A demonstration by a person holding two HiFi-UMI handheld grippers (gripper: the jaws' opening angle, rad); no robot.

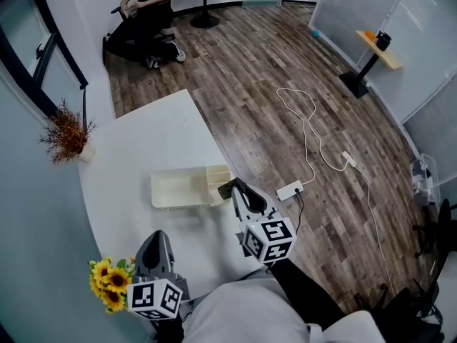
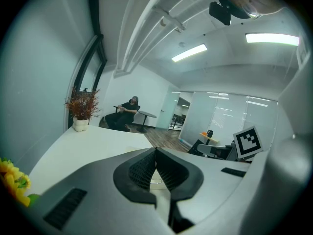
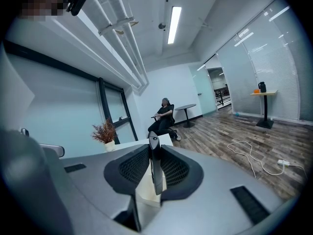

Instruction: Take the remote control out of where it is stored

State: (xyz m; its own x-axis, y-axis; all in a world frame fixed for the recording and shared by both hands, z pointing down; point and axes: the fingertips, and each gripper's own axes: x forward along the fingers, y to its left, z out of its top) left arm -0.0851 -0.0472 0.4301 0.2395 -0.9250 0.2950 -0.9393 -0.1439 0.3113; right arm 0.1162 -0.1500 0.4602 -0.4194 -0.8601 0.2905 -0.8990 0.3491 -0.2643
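A slim black remote control (image 3: 155,166) stands on edge between the pads of my right gripper (image 3: 153,150), which is shut on it. In the head view that right gripper (image 1: 234,189) holds the remote (image 1: 226,189) just above the right end of a cream storage tray (image 1: 171,189) on the white table (image 1: 143,148). Part of the tray (image 3: 145,191) shows below the jaws in the right gripper view. My left gripper (image 1: 156,247) hangs near the table's front edge. It is shut with nothing in it, and its pads meet in the left gripper view (image 2: 156,153).
Sunflowers (image 1: 108,283) sit beside the left gripper. A dried plant in a small vase (image 1: 68,136) stands at the table's far left. A white cable and power strip (image 1: 290,190) lie on the wood floor to the right. A person (image 1: 146,13) sits far back.
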